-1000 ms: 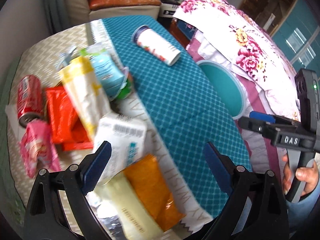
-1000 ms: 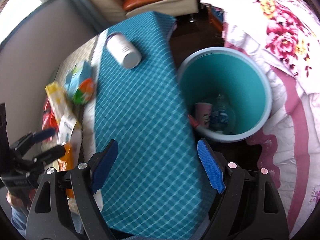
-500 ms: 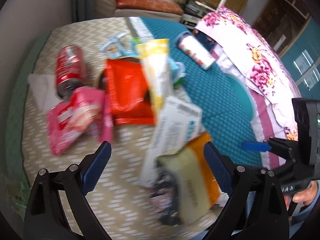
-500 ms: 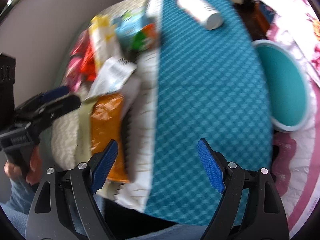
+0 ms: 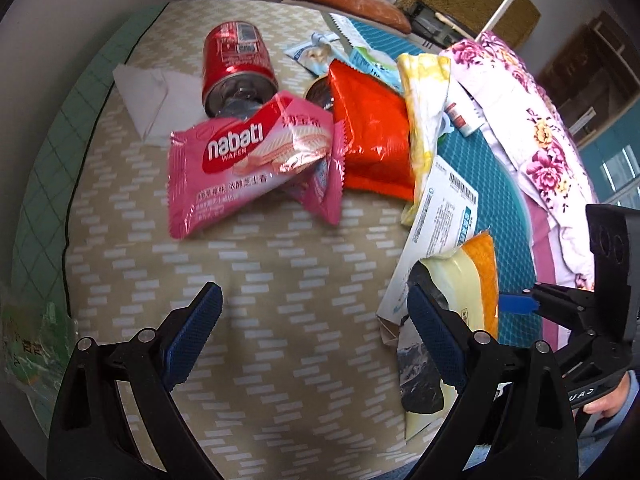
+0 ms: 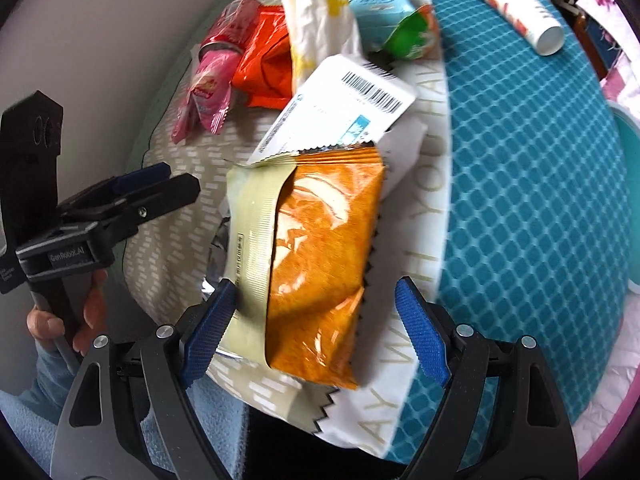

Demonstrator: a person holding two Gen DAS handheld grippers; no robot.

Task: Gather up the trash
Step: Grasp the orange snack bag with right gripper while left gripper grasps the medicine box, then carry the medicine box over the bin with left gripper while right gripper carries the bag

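Note:
Trash lies on a table. In the left wrist view a pink Nabati wafer packet (image 5: 248,160), a red can (image 5: 236,60), an orange-red packet (image 5: 372,136) and a yellow wrapper (image 5: 424,112) sit ahead of my open, empty left gripper (image 5: 316,332). In the right wrist view my right gripper (image 6: 312,328) is open, its jaws on either side of an orange snack bag (image 6: 320,260), apart from it. The left gripper (image 6: 160,188) also shows at the left there. The teal bin (image 6: 628,152) shows only as a rim at the right edge.
A white barcode packet (image 6: 344,112) lies behind the orange bag. A white tube (image 6: 516,4) lies on the teal cloth (image 6: 532,168). A folded white tissue (image 5: 148,92) sits left of the can. A floral blanket (image 5: 536,128) is at the right.
Both grippers swung left, away from the bin and onto the trash pile. The right gripper closed in on the orange bag. Both stayed open.

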